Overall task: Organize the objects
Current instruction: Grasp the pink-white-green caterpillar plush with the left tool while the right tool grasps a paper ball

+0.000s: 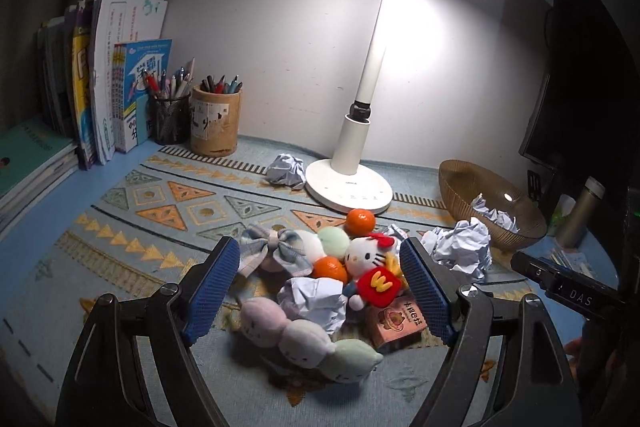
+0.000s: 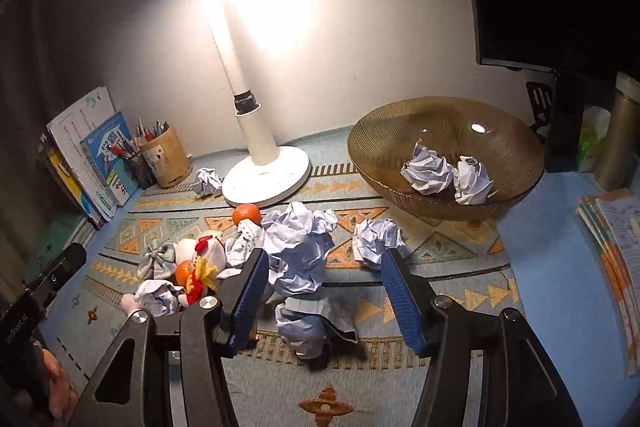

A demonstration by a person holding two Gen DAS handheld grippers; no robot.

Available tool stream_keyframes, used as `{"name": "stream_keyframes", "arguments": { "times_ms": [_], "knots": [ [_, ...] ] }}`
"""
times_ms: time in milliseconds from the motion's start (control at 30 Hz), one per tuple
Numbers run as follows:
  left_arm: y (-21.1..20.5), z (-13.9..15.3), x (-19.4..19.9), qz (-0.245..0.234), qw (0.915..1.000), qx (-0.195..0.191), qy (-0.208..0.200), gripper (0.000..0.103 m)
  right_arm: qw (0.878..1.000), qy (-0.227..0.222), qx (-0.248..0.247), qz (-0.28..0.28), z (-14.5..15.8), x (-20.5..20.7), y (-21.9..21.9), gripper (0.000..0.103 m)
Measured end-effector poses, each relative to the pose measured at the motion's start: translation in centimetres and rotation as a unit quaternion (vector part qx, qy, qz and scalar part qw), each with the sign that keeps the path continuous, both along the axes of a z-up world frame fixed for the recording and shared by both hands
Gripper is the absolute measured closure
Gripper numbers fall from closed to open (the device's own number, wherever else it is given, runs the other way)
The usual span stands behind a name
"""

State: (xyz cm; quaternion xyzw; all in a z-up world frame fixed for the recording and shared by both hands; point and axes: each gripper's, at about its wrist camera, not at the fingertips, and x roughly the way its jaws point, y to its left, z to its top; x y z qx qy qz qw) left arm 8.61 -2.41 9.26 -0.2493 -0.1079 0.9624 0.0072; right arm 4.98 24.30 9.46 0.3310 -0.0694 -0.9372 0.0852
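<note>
1. Left gripper [image 1: 320, 283]: jaws standing wide, gripping nothing, hanging over a heap of toys on the patterned mat [image 1: 132, 227].
2. Right gripper [image 2: 324, 291]: jaws standing about half open, gripping nothing; a crumpled paper ball [image 2: 300, 247] is lying on the mat between the blue pads, not pressed by them.
3. Toy heap, nearest first: a string of pastel plush balls [image 1: 296, 335], a small pink box [image 1: 396, 321], a paper ball [image 1: 316, 301], a red plush [image 1: 378, 285], a white cat plush [image 1: 362, 255], a plaid bow [image 1: 268, 247] and 2 oranges [image 1: 330, 267], [image 1: 360, 221].
4. Loose paper ball [image 2: 376, 239]: lying on the mat near the bowl.
5. Ribbed bowl [image 2: 384, 135]: sitting far right, holding 2 paper balls [image 2: 426, 171].
6. White desk lamp [image 1: 348, 183]: shining at the back, 1 paper ball [image 1: 286, 171] lying just beside its base.
7. 2 pen holders [image 1: 210, 127] and upright books [image 1: 104, 75]: standing at far left against the wall.
</note>
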Motion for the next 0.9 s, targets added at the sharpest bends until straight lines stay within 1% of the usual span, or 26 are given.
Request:
{"name": "stream_keyframes", "arguments": {
  "times_ms": [67,167,233,300,333,400,500,600,633,667,700,733,800,900],
  "knots": [
    [-0.2,-1.8,-0.2,0.003,0.9999,0.006,-0.009,0.022,1.0,-0.001,-0.013,-0.011,-2.0,-0.1,0.2,0.037],
    [-0.3,-3.3,-0.1,-0.004,0.9999,0.013,-0.008,0.022,1.0,0.003,-0.003,-0.025,-3.7,0.1,0.4,0.037],
    [-0.1,-4.0,0.1,-0.004,0.9999,0.015,-0.007,0.022,1.0,0.008,0.003,-0.028,-4.2,0.3,0.6,0.037],
    [-0.2,-4.3,0.1,-0.01,0.9996,0.022,-0.015,0.022,1.0,0.013,-0.004,-0.022,-4.1,0.5,0.7,0.037],
    [-0.5,-4.2,0.3,-0.008,0.9996,0.026,-0.009,0.022,1.0,0.015,-0.004,-0.022,-4.1,0.5,0.7,0.037],
    [-0.9,-4.3,0.5,0.001,0.9993,0.035,-0.013,0.022,1.0,0.007,0.001,-0.02,-4.3,0.3,0.5,0.037],
    [-1.0,-4.6,0.7,0.011,0.9984,0.044,-0.035,0.022,1.0,0.015,0.01,-0.013,-4.2,0.6,-0.1,0.037],
    [-0.5,-5.2,1.1,0.038,0.9954,0.047,-0.074,0.022,1.0,0.017,0.016,0.001,-4.2,0.8,-0.6,0.037],
    [-0.6,-5.6,1.1,0.042,0.9934,0.061,-0.089,0.022,1.0,0.014,0.013,0.011,-4.1,0.9,-0.6,0.037],
    [-0.8,-5.9,1.2,0.038,0.9907,0.084,-0.099,0.022,1.0,0.005,0.008,0.024,-4.3,0.9,-0.6,0.037],
    [-1.1,-6.3,1.2,0.035,0.9877,0.108,-0.107,0.022,0.999,-0.008,0.003,0.039,-4.5,0.9,-0.5,0.037],
    [-1.2,-6.7,1.1,0.037,0.9847,0.124,-0.116,0.022,0.998,-0.025,-0.004,0.059,-4.9,0.9,-0.4,0.037],
    [-1.4,-7.3,0.9,0.041,0.9806,0.143,-0.128,0.022,0.994,-0.055,-0.008,0.089,-5.6,0.7,-0.4,0.037],
    [-1.6,-7.8,0.3,0.045,0.9761,0.164,-0.135,0.02,0.994,-0.061,0.015,0.087,-5.9,0.4,-0.5,0.037]
  ]
}}
